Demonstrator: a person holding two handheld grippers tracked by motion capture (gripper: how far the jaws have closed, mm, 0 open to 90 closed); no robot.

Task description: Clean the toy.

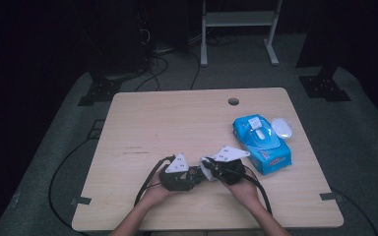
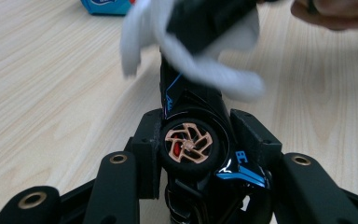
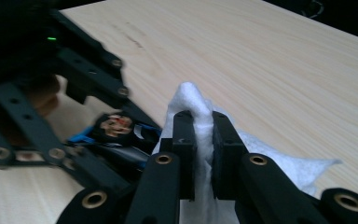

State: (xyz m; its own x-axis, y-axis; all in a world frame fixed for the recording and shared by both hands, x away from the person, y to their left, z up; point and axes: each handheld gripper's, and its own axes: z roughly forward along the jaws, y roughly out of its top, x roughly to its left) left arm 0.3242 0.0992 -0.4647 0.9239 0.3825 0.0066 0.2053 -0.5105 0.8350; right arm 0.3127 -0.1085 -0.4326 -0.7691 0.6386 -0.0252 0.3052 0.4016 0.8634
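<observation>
Toy car [image 2: 193, 140], black with blue trim, clamped in left hand-held gripper [image 2: 196, 154]; right hand-held gripper [image 3: 204, 140] pinches white wipe [image 3: 200, 112].

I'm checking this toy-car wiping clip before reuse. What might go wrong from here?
1. The left gripper clamps the black toy car across a wheel; pressure from wiping might twist it loose.
2. The right gripper pinches only a fold of the white wipe, which may slip out.
3. The loose wipe end might snag on the car.

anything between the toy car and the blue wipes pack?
High view: right gripper with its white wipe sits between the toy car and the wipes pack.
</observation>
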